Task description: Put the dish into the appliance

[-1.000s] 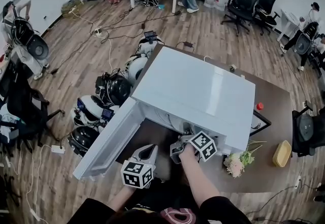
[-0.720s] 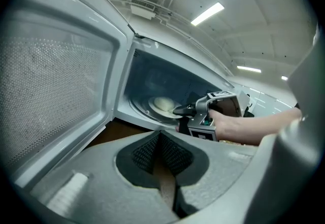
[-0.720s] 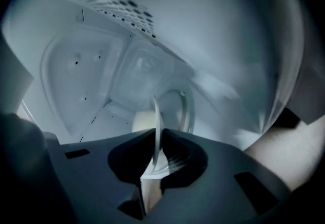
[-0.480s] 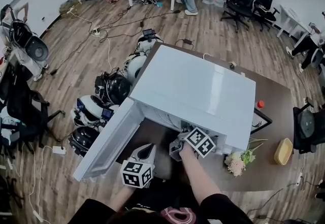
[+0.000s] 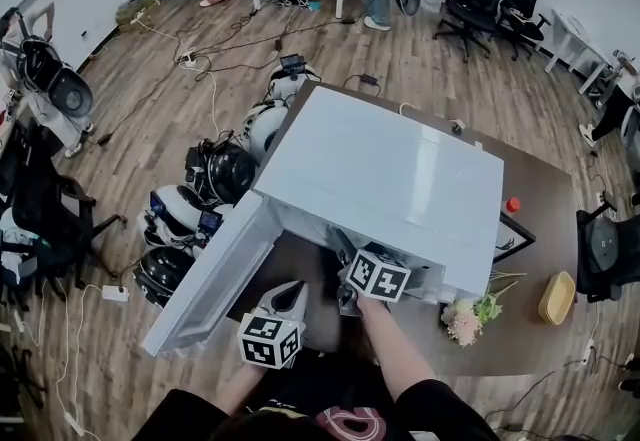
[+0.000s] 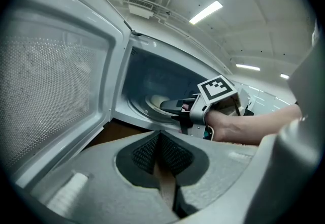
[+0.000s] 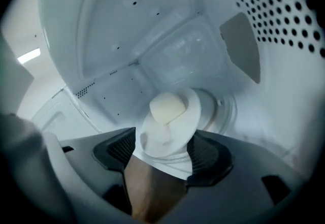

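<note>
The left gripper [image 6: 161,162] hovers outside the microwave [image 5: 380,179], jaws clenched on nothing; the dish [image 7: 170,121] rests on the turntable [image 7: 226,111] inside, straight ahead between the right gripper [image 7: 165,154] and its opening jaws, pads seemingly off its rim; pulling straight back should clear it.

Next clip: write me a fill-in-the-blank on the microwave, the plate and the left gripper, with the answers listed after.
1. The microwave has its door standing ____.
2. The white plate is ____ the microwave.
3. The left gripper is outside the microwave with its jaws ____ and nothing between them.

Missing words: open; inside; shut
</note>
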Motion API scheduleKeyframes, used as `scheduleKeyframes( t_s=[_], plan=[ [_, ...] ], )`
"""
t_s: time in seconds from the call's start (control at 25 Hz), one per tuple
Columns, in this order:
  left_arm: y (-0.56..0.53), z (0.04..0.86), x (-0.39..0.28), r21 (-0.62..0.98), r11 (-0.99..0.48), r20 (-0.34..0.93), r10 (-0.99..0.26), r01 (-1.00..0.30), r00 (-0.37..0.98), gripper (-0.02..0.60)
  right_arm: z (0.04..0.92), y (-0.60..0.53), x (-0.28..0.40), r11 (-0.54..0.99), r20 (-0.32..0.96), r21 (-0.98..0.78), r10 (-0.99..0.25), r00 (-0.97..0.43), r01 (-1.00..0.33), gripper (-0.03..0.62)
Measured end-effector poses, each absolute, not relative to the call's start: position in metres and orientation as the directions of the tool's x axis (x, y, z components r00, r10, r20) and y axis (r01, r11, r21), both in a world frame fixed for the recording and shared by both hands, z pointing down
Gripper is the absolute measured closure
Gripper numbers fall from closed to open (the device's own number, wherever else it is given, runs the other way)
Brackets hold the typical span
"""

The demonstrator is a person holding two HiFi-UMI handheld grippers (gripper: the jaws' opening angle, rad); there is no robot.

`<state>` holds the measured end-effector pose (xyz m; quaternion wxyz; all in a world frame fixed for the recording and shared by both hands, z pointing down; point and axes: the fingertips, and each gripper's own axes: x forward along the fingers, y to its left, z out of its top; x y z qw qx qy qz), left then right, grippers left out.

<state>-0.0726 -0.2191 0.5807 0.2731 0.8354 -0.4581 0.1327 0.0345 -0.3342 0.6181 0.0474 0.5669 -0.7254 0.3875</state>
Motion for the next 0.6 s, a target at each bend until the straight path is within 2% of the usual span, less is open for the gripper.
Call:
scheduleKeyframes(
  t_s=[0.2, 0.44, 0.6],
  plan=[
    [-0.219, 0.58, -0.074, 0.333, -0.429, 0.47, -0.696, -0.84, 0.542, 0.572, 0.627, -0.327, 0.031, 0.141, 0.62, -0.256, -0.735, -0.275, -0.956, 0.266],
    [-0.217, 0.578, -0.075, 0.34, -0.421, 0.464, -0.703, -0.841, 0.539, 0.572, 0.637, -0.314, 0.023, 0.295, 0.71, 0.035, -0.68, -0.184, -0.955, 0.25],
    [-0.218, 0.572, -0.073, 0.34, -0.429, 0.451, -0.707, -0.837, 0.545, 0.572, 0.636, -0.31, 0.026, 0.288, 0.707, 0.053, -0.687, -0.167, -0.956, 0.25]
  ],
)
